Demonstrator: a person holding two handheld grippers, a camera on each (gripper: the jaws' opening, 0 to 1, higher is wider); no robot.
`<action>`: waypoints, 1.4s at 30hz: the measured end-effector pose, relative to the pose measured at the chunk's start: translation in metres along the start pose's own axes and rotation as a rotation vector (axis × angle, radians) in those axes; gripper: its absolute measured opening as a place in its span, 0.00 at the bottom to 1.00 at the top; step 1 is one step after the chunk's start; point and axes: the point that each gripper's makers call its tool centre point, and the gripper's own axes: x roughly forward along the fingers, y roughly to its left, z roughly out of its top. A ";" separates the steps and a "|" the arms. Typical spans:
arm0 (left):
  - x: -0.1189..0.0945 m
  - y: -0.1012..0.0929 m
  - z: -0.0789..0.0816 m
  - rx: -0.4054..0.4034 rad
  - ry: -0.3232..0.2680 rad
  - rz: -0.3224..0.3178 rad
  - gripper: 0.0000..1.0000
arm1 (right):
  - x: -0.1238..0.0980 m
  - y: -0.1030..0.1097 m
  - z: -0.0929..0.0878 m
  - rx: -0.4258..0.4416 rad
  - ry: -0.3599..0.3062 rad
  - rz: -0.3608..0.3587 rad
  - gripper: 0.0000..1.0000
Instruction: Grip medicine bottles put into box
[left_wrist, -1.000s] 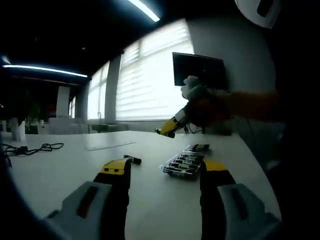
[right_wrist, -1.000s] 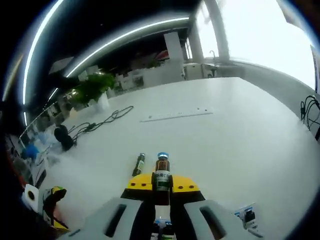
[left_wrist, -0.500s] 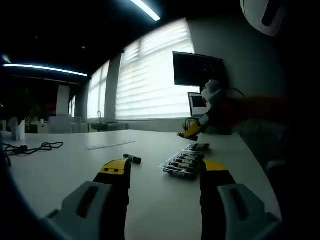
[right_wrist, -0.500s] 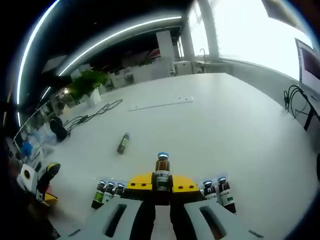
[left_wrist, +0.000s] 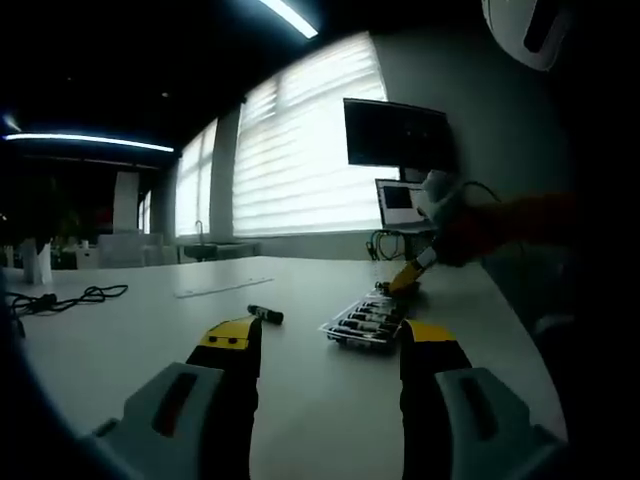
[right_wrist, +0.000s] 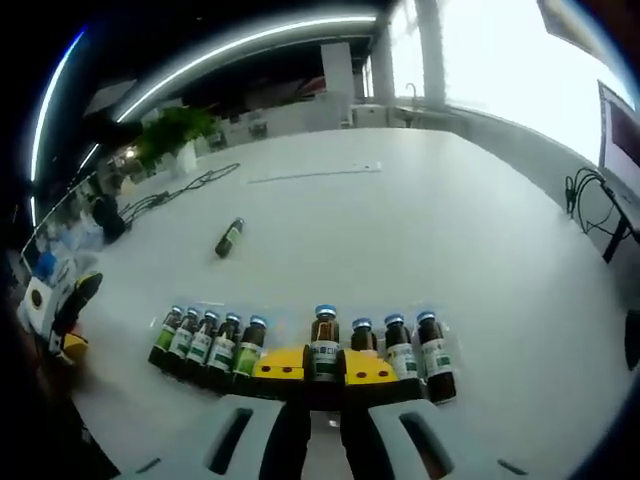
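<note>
My right gripper (right_wrist: 323, 366) is shut on a brown medicine bottle (right_wrist: 323, 340) with a blue cap, held upright. It hangs right over a gap in the row of bottles (right_wrist: 208, 339) standing in the clear box (right_wrist: 300, 318); more bottles (right_wrist: 402, 347) stand to its right. A loose bottle (right_wrist: 229, 237) lies on the white table beyond. In the left gripper view my left gripper (left_wrist: 330, 340) is open with nothing in it, low over the table. Ahead of it are the box (left_wrist: 365, 322), the loose bottle (left_wrist: 265, 315) and the right gripper (left_wrist: 408, 280) in a gloved hand.
A monitor (left_wrist: 395, 135) and a laptop (left_wrist: 400, 205) stand past the box by the bright window. Black cables (left_wrist: 60, 297) lie at the table's left, more cables (right_wrist: 590, 200) at its right edge. A plant (right_wrist: 170, 130) stands at the far side.
The right gripper has carried its bottle from over the loose bottle to just above the box's row. The left gripper has stayed put and open.
</note>
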 end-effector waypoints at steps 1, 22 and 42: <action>0.000 0.000 0.000 0.000 0.000 0.001 0.48 | 0.001 0.000 -0.001 -0.005 0.003 0.000 0.07; 0.000 0.000 -0.002 0.006 0.013 0.006 0.48 | -0.006 0.001 0.009 -0.049 -0.057 -0.007 0.03; 0.000 0.001 -0.004 0.010 0.016 0.009 0.48 | -0.005 -0.001 0.005 -0.159 -0.052 -0.061 0.00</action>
